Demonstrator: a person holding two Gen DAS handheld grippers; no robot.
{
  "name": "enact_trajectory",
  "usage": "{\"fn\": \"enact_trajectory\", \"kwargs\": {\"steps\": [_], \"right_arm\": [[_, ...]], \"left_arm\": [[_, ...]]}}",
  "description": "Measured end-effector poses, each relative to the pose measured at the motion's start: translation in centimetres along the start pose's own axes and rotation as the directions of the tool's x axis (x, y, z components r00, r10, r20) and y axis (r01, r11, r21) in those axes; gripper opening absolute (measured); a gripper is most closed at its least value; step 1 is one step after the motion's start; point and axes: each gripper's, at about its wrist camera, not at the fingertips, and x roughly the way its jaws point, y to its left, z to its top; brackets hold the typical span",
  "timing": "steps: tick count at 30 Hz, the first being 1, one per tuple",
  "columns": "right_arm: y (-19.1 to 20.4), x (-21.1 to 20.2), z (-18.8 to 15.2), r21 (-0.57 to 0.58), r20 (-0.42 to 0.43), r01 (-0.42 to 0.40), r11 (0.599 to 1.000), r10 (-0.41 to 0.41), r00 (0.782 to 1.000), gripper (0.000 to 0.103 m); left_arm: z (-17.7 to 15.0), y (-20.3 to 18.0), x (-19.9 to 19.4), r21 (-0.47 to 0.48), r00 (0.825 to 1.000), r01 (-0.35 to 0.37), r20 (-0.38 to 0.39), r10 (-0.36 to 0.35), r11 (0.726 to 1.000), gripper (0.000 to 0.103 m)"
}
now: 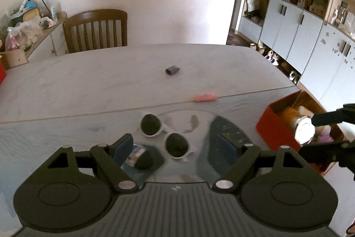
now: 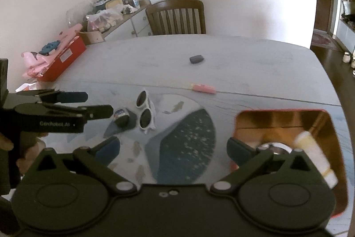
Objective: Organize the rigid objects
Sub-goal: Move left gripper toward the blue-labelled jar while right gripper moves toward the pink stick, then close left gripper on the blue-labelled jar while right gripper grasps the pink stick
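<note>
Grey table (image 1: pixel 88 81): both jaws wide, empty; sunglasses (image 1: pixel 165 133) ahead of left.

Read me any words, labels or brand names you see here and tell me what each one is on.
"GenRobot.AI": on the side of the left gripper, seen from the right wrist view.
White label on the red box at the table's far left: too small to read.
Printed wrapper on the small dark egg-shaped object beside the sunglasses: blurred, unreadable.
</note>
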Motion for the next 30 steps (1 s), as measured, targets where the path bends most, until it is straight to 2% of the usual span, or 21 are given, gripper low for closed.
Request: {"fn": "enact_trajectory", "kwargs": {"steps": [6,12,21,30], "right_arm": [[2.4,2.8,2.0,-0.011,0.000,0.052,0.999,-0.052,0.999,0.103],[2.5,6.5,4.2,0.003,-0.014,0.136,0.991,-0.136,0.991,0.102],[-0.2,13.0,6.7,0.057,-0.045,0.280,0.958,-0.277,0.960,0.101],[-2.0,17.4,7.3,0.088,-0.102,0.331,0.939,-0.322,0.941,0.096]], "left_arm": [[-0.7,3.3,1.4,0.003,1.000,0.023,-0.010,-0.023,1.000,0.083],[-1.4,5.3,3.3,0.005,0.999,0.035,-0.013,-0.035,0.999,0.083],[-2.5,5.9,6.4,0.036,0.998,0.057,-0.040,-0.056,0.998,0.083],[-3.3,6.2,9.4,0.057,0.996,0.049,-0.072,-0.045,0.997,0.083]]}}
